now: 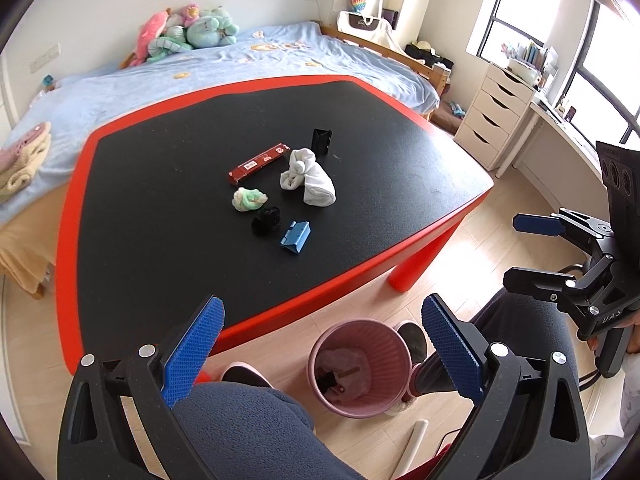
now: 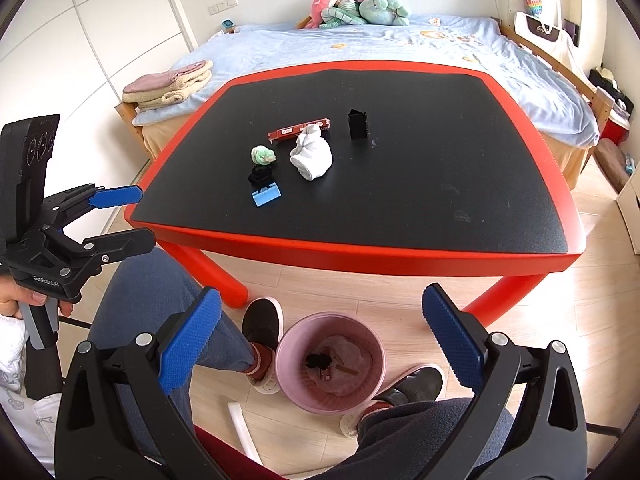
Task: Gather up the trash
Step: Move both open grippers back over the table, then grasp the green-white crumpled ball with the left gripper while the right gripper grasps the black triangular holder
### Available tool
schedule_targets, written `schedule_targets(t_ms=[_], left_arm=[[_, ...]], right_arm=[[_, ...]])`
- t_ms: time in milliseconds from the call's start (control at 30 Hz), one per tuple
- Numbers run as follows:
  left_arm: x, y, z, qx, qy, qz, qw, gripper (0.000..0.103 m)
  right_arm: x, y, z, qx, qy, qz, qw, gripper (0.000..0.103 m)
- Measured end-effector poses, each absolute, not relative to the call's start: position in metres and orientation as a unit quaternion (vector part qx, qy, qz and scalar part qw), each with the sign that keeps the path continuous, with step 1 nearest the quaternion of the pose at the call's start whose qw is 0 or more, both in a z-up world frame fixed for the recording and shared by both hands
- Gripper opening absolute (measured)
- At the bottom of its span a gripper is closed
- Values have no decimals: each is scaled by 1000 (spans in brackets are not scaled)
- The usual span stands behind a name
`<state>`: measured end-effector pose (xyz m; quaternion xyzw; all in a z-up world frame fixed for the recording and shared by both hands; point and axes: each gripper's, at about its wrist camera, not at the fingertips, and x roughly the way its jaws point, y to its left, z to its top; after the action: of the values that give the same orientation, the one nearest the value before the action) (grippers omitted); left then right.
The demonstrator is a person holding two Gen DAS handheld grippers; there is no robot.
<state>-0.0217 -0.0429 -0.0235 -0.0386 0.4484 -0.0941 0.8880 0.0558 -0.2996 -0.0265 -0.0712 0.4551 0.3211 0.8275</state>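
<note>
Bedroom daylight is falling across a low red-edged desk with a black top (image 1: 168, 184), which is standing before a blue-sheeted bed (image 1: 120, 80) in the upper part of both frames. Near the desk's middle are lying a long red cardboard box (image 1: 259, 163), a rolled white sock bundle (image 1: 307, 177), a green-and-cream crumpled wad (image 1: 249, 199), a black fuzzy clump (image 1: 265, 220), a small blue folded piece (image 1: 295, 238) and an upright black plastic holder (image 1: 321, 141). On the wooden floor at lower centre, a pink ribbed plastic waste bin (image 2: 372, 364) is sitting between the person's slippered feet, with scraps already inside. The left gripper (image 1: 322, 344) and the right gripper (image 2: 320, 340) are both hovering above the bin, their blue-padded fingers spread wide and gripping nothing.
</note>
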Motion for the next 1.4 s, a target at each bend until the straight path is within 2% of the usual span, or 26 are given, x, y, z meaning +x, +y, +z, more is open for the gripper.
schedule_targets(t_ms=[633, 1400], left_arm=[[41, -3, -21, -50, 445, -65, 892, 95], [123, 17, -79, -61, 502, -65, 860, 95]], right_arm=[[125, -249, -12, -95, 434, 344, 827, 99], [243, -203, -62, -99, 459, 334, 817, 99]])
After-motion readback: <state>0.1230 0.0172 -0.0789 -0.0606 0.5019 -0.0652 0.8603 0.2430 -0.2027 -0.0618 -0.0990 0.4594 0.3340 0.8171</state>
